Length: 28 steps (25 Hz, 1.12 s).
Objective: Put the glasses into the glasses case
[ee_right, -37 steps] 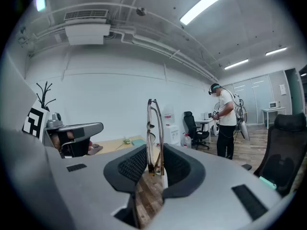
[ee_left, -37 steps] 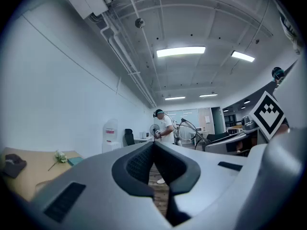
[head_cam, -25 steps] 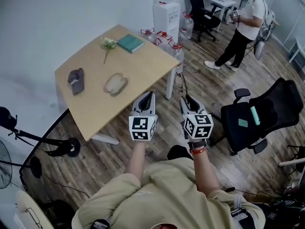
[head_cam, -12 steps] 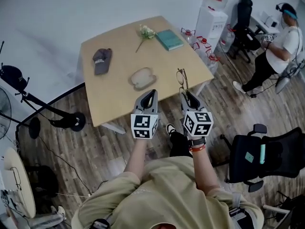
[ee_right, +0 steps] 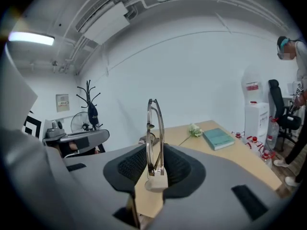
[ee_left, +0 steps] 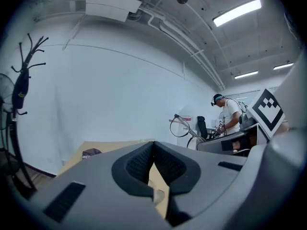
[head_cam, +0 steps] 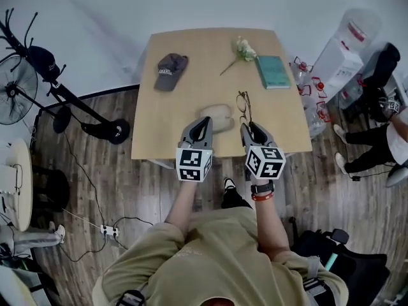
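Glasses (ee_right: 154, 128), pinched upright in the right gripper (head_cam: 250, 127), should be carried left over the case (head_cam: 217, 116); the left gripper (head_cam: 203, 121) is empty, jaws pressed together.

Light wooden table (head_cam: 191, 123) with rounded corners, standing against the wall and seen from above. Along its far side lie a dark grey cap (head_cam: 169, 70) to the left, a white flower (head_cam: 241, 48) on a thin stem near the middle, and a teal book (head_cam: 273, 71) to the right. A pale oval glasses case (head_cam: 220, 115) rests near the front edge, well apart from the other three.
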Available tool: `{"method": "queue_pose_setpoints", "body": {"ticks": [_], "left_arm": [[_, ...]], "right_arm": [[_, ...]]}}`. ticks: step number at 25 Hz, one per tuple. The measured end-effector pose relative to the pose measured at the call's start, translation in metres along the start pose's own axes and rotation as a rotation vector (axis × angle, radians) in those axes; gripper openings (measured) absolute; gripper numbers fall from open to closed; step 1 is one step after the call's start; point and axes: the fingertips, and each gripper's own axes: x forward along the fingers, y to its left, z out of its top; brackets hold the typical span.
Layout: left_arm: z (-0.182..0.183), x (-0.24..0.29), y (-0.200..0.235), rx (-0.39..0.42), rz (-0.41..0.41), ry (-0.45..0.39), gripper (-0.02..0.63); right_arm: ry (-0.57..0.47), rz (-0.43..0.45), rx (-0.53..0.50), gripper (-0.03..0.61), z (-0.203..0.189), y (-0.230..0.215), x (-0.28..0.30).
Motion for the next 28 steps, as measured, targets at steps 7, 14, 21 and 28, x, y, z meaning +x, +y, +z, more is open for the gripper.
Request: {"method": "queue_pose_setpoints", "body": {"ticks": [7, 14, 21, 28], "left_arm": [[-0.006, 0.070, 0.034, -0.016, 0.185, 0.020, 0.021], [-0.016, 0.106, 0.060, -0.028, 0.319, 0.031, 0.021], [-0.038, 0.113, 0.080, -0.058, 0.373, 0.062, 0.021], [-0.073, 0.130, 0.091, -0.059, 0.340, 0.112, 0.021]], "right_arm": [[0.066, 0.177, 0.016, 0.115, 0.020, -0.045, 0.088], [0.143, 0.342, -0.005, 0.115, 0.022, -0.064, 0.149], [0.153, 0.445, 0.006, 0.115, 0.014, -0.066, 0.179], [0.303, 0.593, -0.061, 0.114, -0.026, -0.061, 0.204]]}}
